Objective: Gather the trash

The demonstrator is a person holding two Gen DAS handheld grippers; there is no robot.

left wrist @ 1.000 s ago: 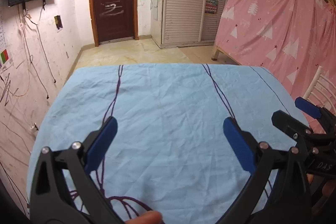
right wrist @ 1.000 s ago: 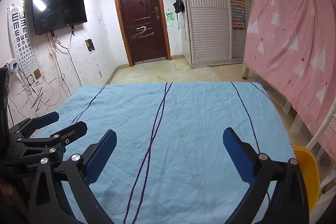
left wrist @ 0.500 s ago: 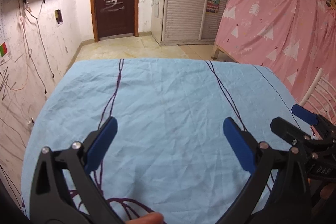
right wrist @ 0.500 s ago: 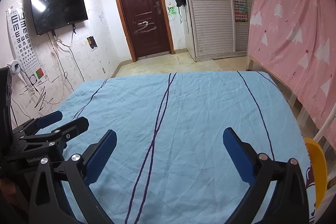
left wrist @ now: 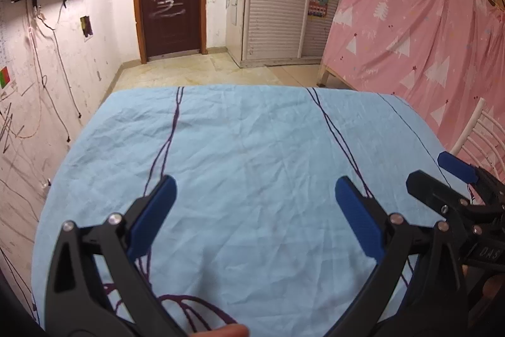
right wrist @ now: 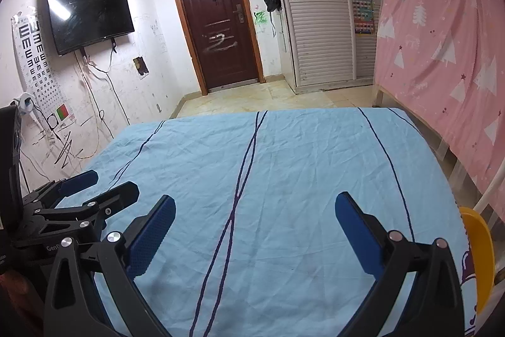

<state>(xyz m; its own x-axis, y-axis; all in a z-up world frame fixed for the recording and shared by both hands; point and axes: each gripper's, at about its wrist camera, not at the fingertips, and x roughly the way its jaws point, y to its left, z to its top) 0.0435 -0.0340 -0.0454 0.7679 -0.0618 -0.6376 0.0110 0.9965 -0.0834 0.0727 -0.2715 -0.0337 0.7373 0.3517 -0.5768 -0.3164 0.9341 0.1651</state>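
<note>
Table: covered in a wrinkly light-blue sheet (left wrist: 252,153) with thin dark purple lines, takes up most of both views.
Pink curtain (right wrist: 442,52): hangs on the right, white tree print.
Door (right wrist: 217,21): dark brown, far wall, with white slatted wardrobe doors to its right.
TV (right wrist: 88,11): black, on the left wall, an eye chart beside it.
Left gripper (left wrist: 252,210): blue pads spread wide apart, nothing between them, hanging over the sheet.
Right gripper (right wrist: 252,223): same deal, wide apart and holding nothing.
Trash: can't spot any on the sheet in either view.
</note>
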